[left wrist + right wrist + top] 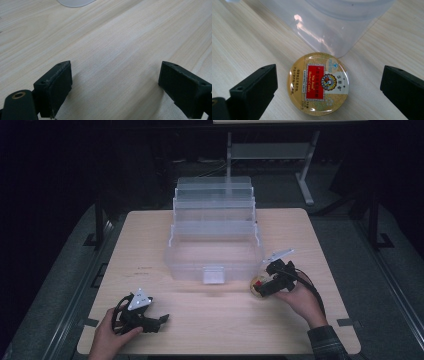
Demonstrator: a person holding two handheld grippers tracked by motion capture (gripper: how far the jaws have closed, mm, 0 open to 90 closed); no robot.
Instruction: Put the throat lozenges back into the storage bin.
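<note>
Left gripper (162,319): fingers (56,87) spread wide, holding nothing, bare table (117,50) between them. Clear tiered box (215,240): mid-table. Right gripper (261,281): fingers (254,87) wide apart, round candy tin (318,83) (gold, red label) lying flat between them, untouched, just beside the box's corner.

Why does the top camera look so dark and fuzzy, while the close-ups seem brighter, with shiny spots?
High view: the room is dark, the wooden table is lit, and the picture is soft. Right gripper view: sharp enough to read the round candy tin, with white glare on the clear plastic box and the tin's rim. Left gripper view: evenly lit wood, soft shadow beside one jaw.
</note>
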